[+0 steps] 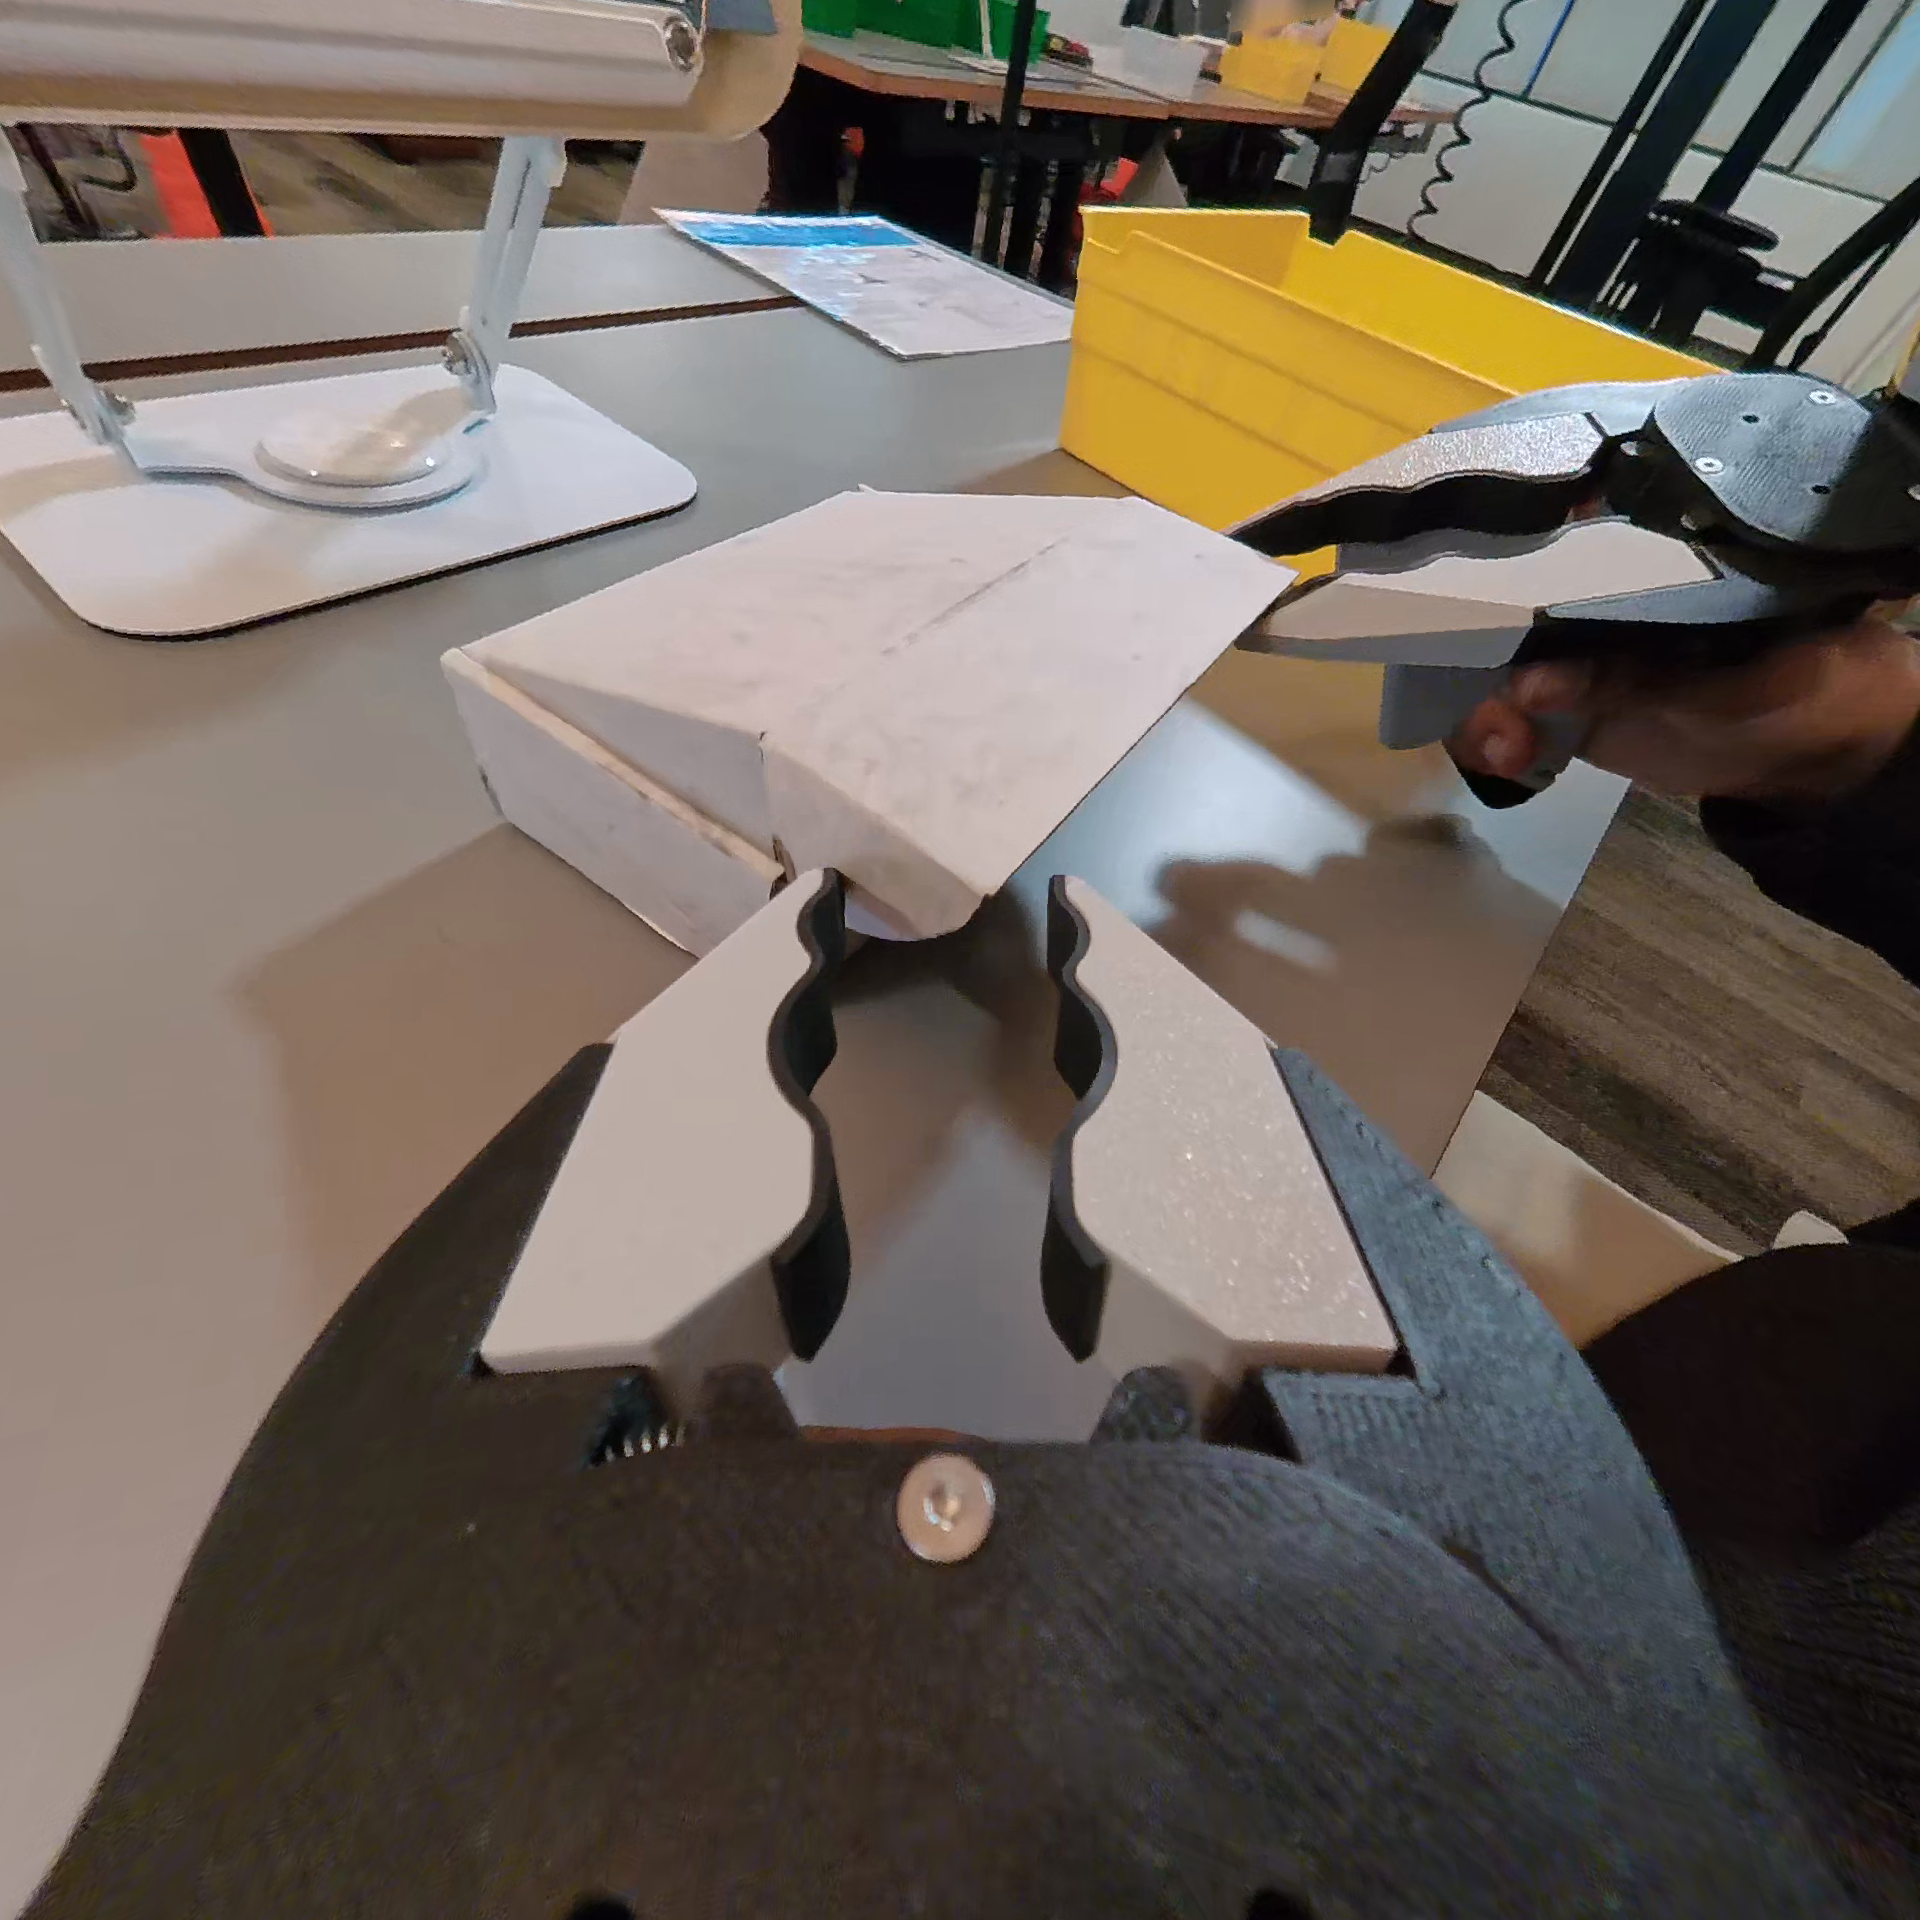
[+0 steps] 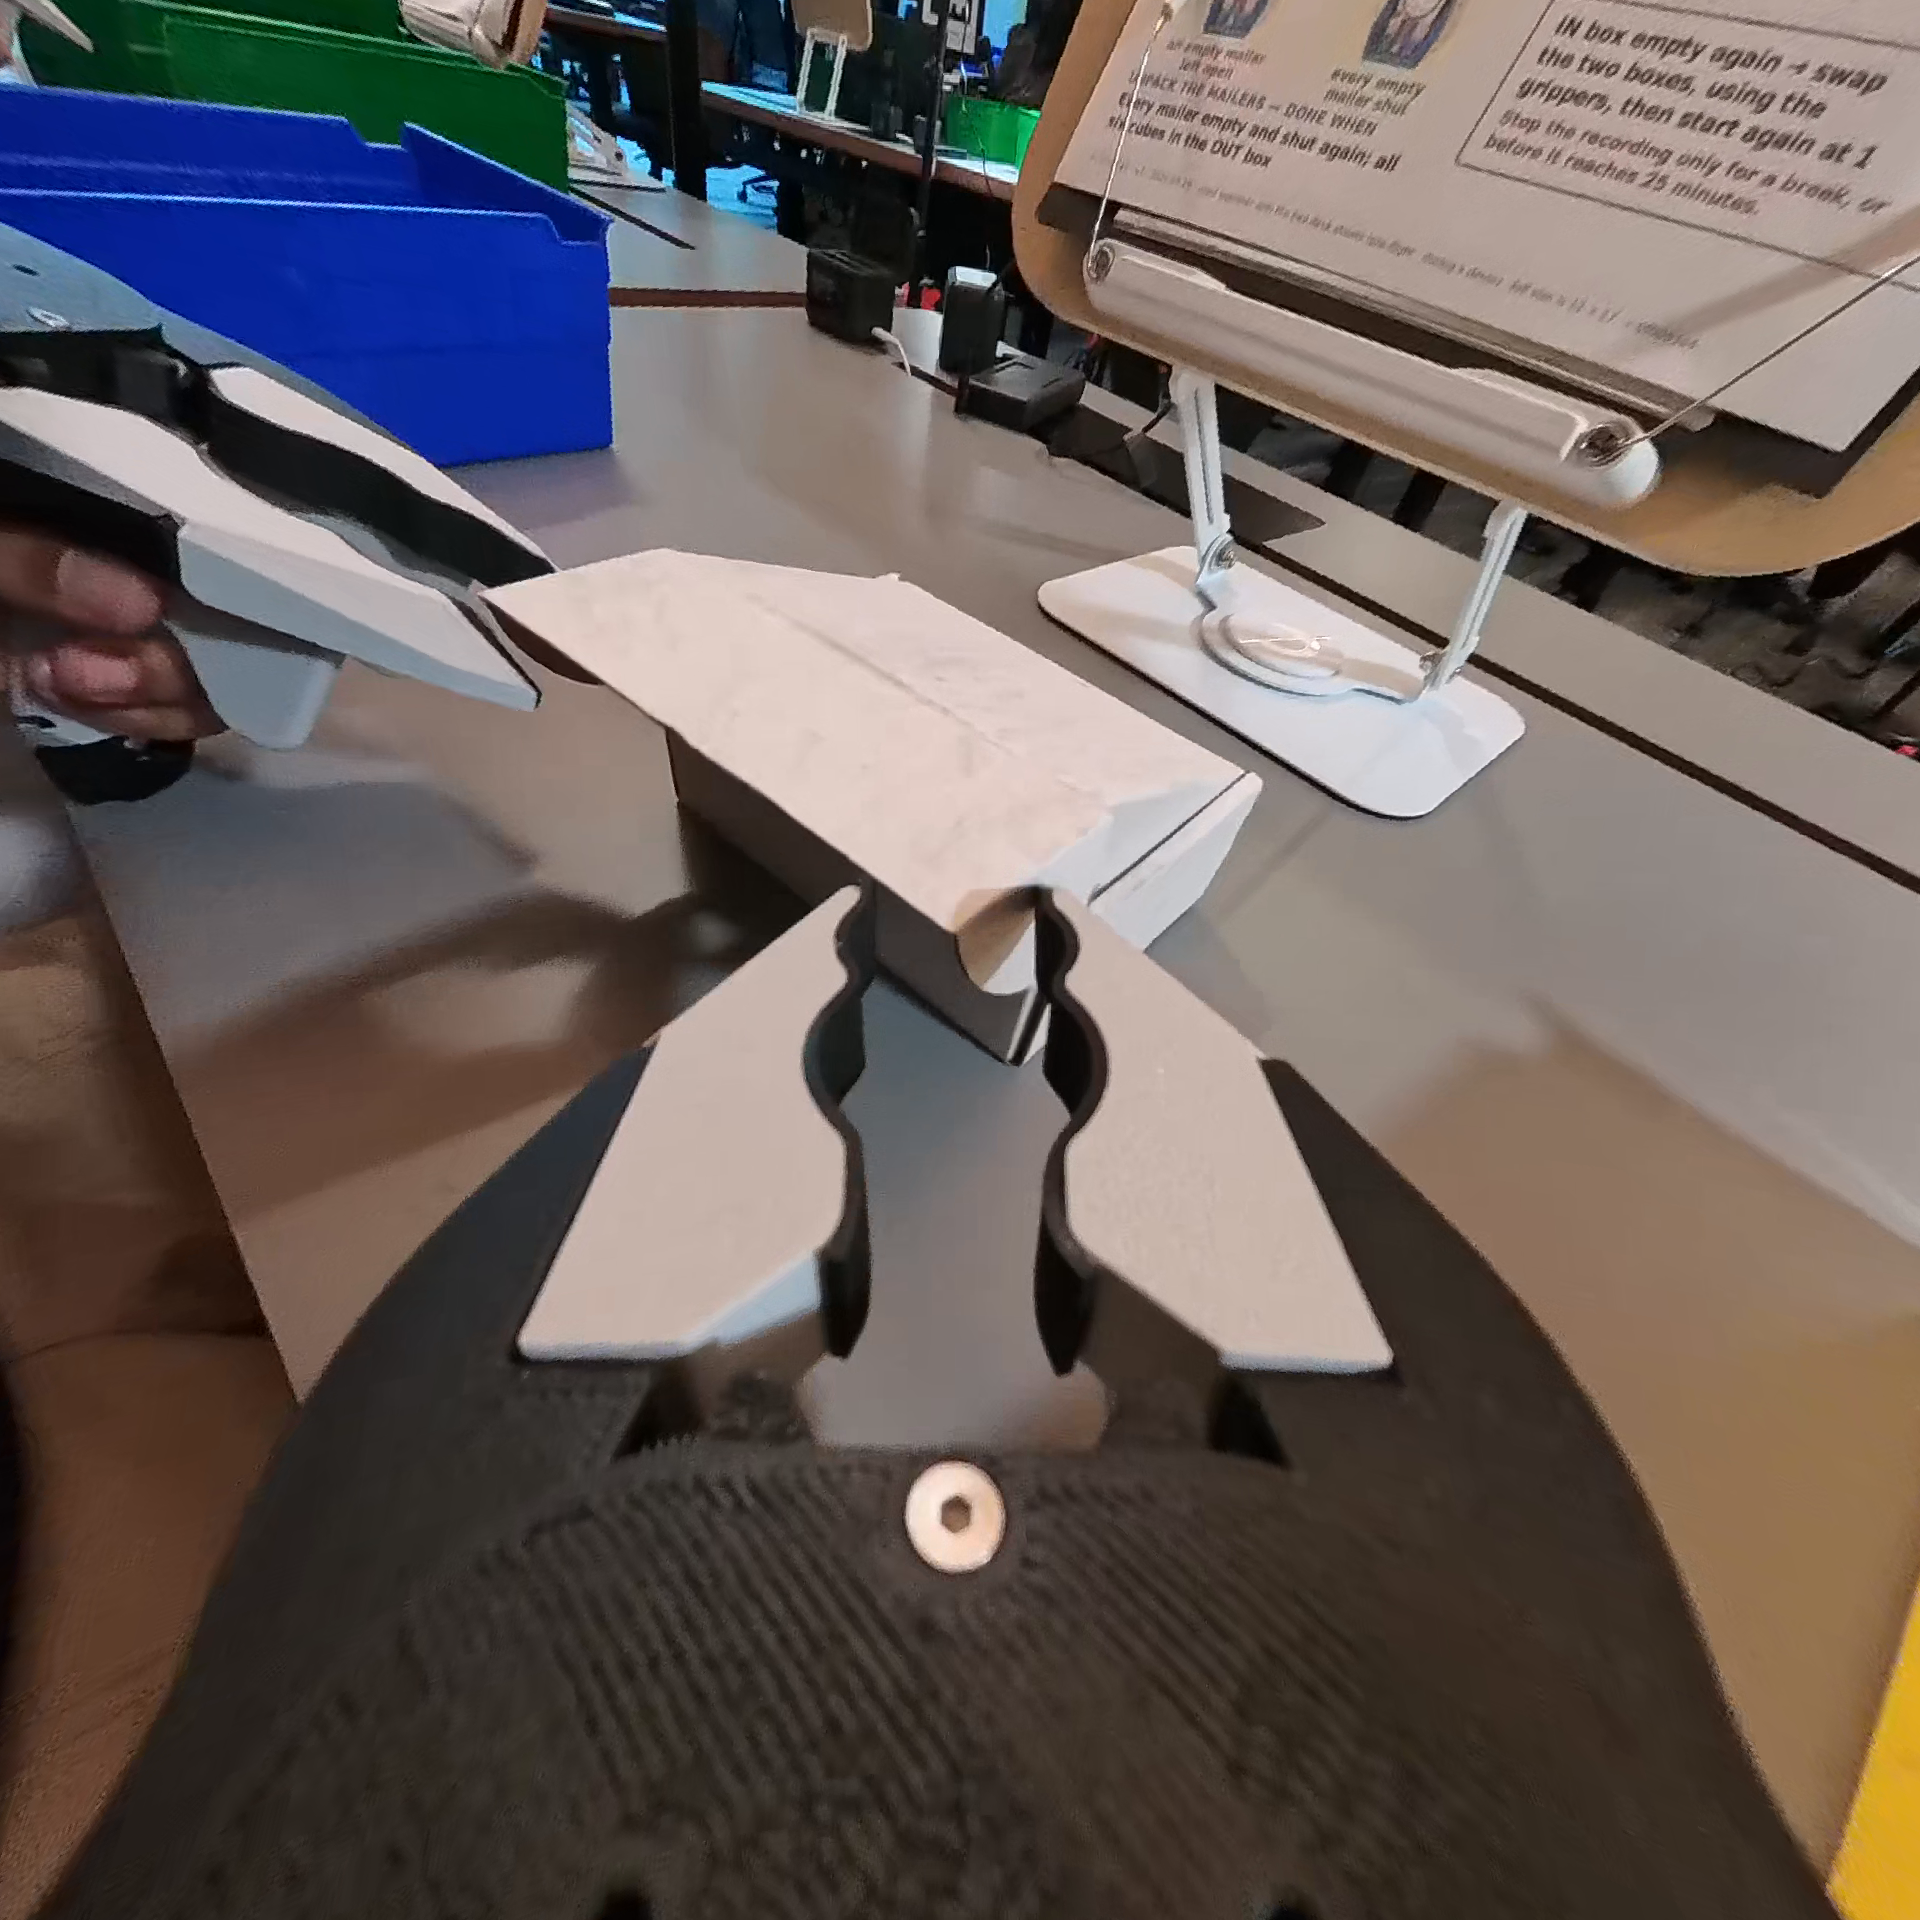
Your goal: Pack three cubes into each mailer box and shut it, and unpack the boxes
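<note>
Left wrist view: left gripper (image 1: 940,914) has jaws parted, nothing clamped. The lid's rounded tuck tab (image 1: 914,899) sits right at the tips, between them, touching or nearly touching the left finger (image 1: 717,1091). White mailer box (image 1: 623,800) lies dead ahead and slightly left on the grey table (image 1: 260,987). Lid (image 1: 935,665) is half raised, sloping up to the far right, where the right gripper (image 1: 1273,587) meets its opposite corner. Whether that one actually pinches the card, I can't tell from here. Yellow bin (image 1: 1247,343) sits beyond the box.

Right wrist view: right gripper (image 2: 951,920) is partly open, the other tab (image 2: 992,940) between its tips, not visibly squeezed. Box body (image 2: 1174,862) runs ahead and right; the lid's free edge runs away to the far left, ending at the left gripper (image 2: 509,623). Blue bin (image 2: 364,312) behind it, document stand (image 2: 1299,675) to the right.

Judgement: the free edge spans tip to tip, one gripper per corner, equally near. No cubes visible, so I can't tell whether this is shutting or opening.
</note>
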Tool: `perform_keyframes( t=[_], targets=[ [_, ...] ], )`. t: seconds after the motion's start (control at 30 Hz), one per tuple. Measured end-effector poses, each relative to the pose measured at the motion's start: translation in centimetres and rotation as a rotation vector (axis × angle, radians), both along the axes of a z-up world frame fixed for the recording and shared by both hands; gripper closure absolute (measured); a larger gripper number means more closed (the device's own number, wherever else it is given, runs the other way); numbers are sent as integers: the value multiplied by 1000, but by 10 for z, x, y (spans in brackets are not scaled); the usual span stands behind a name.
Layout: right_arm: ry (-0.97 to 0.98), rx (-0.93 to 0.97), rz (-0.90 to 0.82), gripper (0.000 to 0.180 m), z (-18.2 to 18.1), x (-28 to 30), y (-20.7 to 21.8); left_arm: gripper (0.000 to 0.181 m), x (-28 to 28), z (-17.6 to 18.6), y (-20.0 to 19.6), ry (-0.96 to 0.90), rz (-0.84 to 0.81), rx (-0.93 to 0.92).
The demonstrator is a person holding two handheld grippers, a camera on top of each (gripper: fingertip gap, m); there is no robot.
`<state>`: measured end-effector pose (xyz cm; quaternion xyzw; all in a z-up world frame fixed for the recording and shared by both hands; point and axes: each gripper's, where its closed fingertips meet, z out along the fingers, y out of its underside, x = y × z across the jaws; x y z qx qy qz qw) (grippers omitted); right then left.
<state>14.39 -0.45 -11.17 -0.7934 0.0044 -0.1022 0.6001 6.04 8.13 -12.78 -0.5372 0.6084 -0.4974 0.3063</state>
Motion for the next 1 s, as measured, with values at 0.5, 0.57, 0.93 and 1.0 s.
perform_keyframes(
  t=[0.5,0.57,0.93,1.0],
  targets=[
    [23,-25,17,151,-8,-3,0,145,0,-2,2,17,3,-32],
    [27,-24,18,150,-8,-3,0,145,0,-2,2,18,3,-31],
    [-52,-43,-8,152,-8,-1,0,142,1,-3,1,11,32,49],
    [-84,-51,-15,153,-8,-1,0,146,2,-3,3,11,51,78]
  ],
)
